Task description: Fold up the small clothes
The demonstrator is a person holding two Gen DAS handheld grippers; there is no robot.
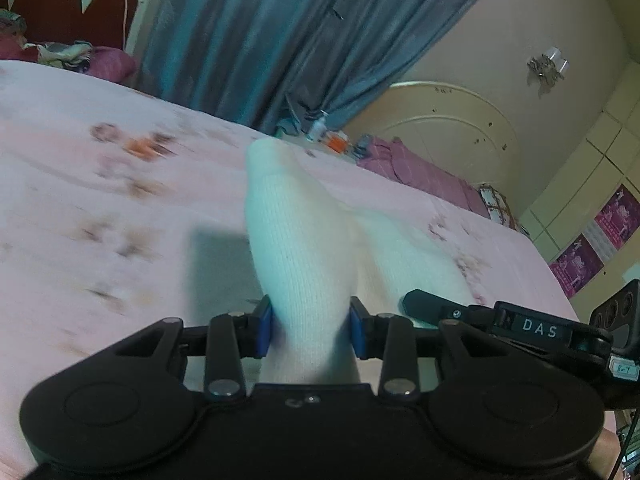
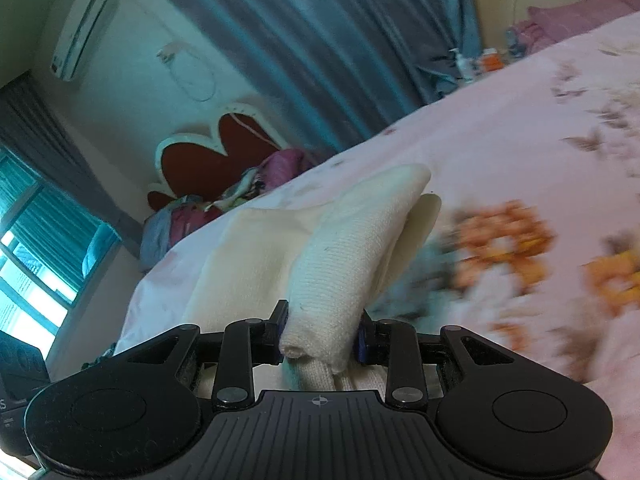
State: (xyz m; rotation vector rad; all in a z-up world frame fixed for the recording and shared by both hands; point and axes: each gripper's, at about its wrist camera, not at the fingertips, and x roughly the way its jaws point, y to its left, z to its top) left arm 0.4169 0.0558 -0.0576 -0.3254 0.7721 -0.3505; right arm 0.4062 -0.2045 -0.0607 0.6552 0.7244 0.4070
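A small white knitted garment (image 1: pixel 296 240) lies partly on the pink floral bed sheet (image 1: pixel 100 200). My left gripper (image 1: pixel 311 328) is shut on one bunched end of it, the blue pads pressing its sides, and the cloth rises from the bed toward the jaws. In the right wrist view the same white garment (image 2: pixel 352 248) is pinched in my right gripper (image 2: pixel 322 334), with a rolled edge sticking out between the pads. The rest of the cloth (image 2: pixel 248 256) trails flat on the bed to the left. Part of the right gripper's black body (image 1: pixel 520 324) shows at the right of the left wrist view.
A red headboard (image 2: pixel 208 156) with pink pillows (image 1: pixel 108 62) stands at one end of the bed. Blue curtains (image 1: pixel 260 32) hang behind it. Bottles and small items (image 1: pixel 332 140) sit beyond the far edge, beside a folded purple blanket (image 1: pixel 412 168). A window (image 2: pixel 36 248) is at left.
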